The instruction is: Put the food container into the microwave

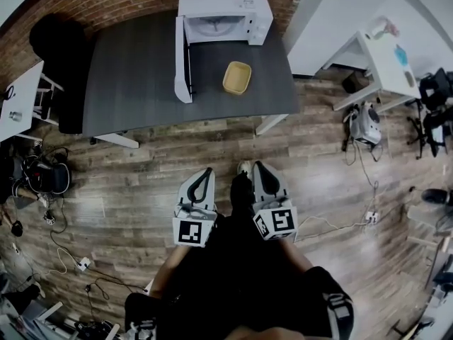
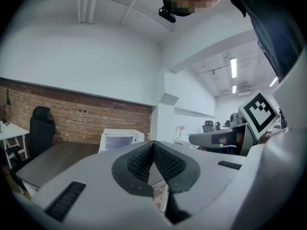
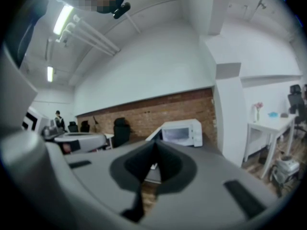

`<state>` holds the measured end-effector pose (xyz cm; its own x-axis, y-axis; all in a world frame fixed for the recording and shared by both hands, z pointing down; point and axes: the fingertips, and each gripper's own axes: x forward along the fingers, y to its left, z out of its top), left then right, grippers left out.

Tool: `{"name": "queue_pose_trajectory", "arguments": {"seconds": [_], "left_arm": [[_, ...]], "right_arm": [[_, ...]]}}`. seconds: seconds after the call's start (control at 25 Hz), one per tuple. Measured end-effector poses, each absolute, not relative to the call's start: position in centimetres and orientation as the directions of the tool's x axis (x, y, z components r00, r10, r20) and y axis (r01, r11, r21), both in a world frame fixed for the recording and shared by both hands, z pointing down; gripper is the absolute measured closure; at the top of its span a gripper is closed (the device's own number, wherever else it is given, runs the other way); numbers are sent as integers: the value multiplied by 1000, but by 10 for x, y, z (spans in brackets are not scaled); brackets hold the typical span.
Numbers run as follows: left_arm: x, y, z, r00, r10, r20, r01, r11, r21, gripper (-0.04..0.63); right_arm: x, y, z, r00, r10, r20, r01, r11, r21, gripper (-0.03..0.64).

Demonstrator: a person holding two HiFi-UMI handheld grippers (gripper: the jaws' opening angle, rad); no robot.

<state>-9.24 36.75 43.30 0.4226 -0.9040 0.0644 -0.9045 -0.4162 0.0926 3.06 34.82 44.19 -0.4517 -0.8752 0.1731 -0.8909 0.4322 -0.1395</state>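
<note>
A yellow food container lies empty on the dark grey table, just in front of the white microwave. The microwave's door stands swung open to the left. Both grippers hover over the wooden floor, well short of the table and close to the person's body. The left gripper is shut with nothing in it, its tips meeting in the left gripper view. The right gripper is likewise shut and empty. The microwave shows far ahead in both gripper views; the container is hidden there.
A black office chair stands at the table's left end. White desks sit at the left and right. A white appliance, cables and bags lie on the floor at both sides. A brick wall backs the table.
</note>
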Motion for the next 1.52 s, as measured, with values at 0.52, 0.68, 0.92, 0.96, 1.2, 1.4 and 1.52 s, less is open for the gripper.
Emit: {"name": "queue_pose_trajectory", "arguments": {"seconds": [0.52, 0.68, 0.92, 0.96, 1.2, 1.4, 1.52], "left_arm": [[-28, 231, 438, 369, -923, 108, -929, -363, 65, 561], [-7, 196, 440, 344, -931, 121, -939, -339, 65, 561], [12, 160, 449, 293, -942, 164, -956, -289, 44, 561], [12, 156, 451, 285, -943, 172, -958, -283, 38, 561], [10, 131, 467, 261, -940, 220, -964, -266, 9, 561], [3, 103, 483, 266, -933, 242, -962, -273, 6, 561], [-1, 82, 490, 279, -927, 251, -958, -288, 2, 561]], "right_arm": [[88, 211, 444, -524, -832, 181, -851, 504, -147, 584], [107, 174, 442, -548, -820, 166, -836, 531, -136, 584], [128, 136, 445, -589, -790, 167, -808, 573, -140, 584], [129, 131, 447, -594, -787, 168, -805, 577, -140, 584], [130, 110, 458, -601, -776, 191, -799, 578, -165, 584], [127, 90, 465, -595, -776, 208, -804, 572, -163, 584], [126, 72, 467, -580, -786, 213, -815, 558, -157, 584]]}}
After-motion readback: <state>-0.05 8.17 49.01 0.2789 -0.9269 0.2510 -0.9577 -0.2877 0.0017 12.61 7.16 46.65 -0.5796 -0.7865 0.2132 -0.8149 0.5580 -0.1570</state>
